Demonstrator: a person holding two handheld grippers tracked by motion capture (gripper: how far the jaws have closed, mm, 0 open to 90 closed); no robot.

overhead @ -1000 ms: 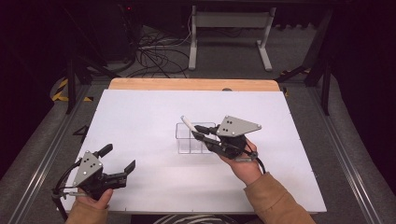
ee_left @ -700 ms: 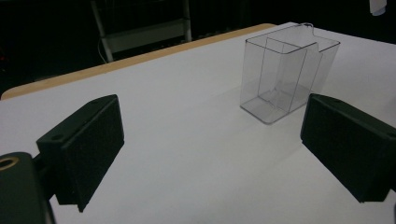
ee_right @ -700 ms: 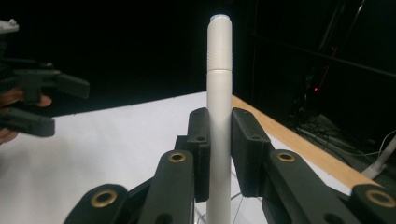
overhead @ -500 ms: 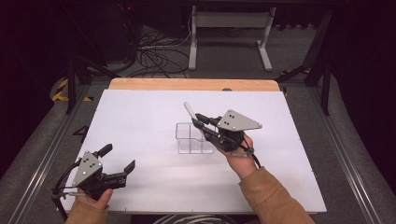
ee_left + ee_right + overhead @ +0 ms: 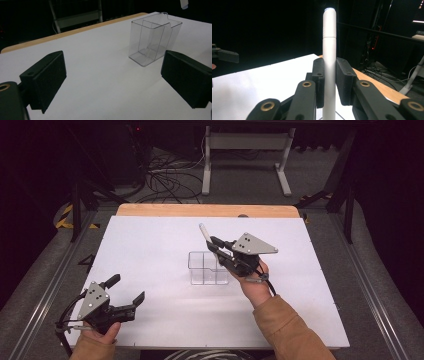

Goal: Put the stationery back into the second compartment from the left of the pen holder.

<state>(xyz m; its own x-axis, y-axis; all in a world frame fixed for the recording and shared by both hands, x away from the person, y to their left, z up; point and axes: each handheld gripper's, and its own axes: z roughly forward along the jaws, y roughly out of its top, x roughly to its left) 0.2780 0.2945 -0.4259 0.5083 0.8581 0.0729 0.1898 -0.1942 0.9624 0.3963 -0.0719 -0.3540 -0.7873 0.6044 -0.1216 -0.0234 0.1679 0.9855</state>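
My right gripper [image 5: 216, 247] is shut on a white pen [image 5: 204, 231], which sticks up and away past its jaws. It hovers just over the far right corner of a clear plastic box [image 5: 206, 269] with compartments, standing mid-table. In the right gripper view the pen [image 5: 329, 47] stands upright, pinched between the two pads [image 5: 319, 82]. My left gripper [image 5: 126, 289] rests near the table's front left corner, open, with nothing between its fingers. In the left gripper view the clear box [image 5: 153, 40] stands ahead and to the right of my left gripper [image 5: 117, 77], whose jaws are wide apart.
A white board [image 5: 150, 245] covers the table, with a wooden strip [image 5: 200, 210] along its far edge. Beyond it, cables [image 5: 165, 180] and a metal stand [image 5: 245, 150] sit on the dark floor. The other hand's gripper [image 5: 224, 55] shows at the left edge of the right gripper view.
My right gripper has shifted a little toward the far side with the pen, and the pen's tip now points higher. The left gripper has not moved.
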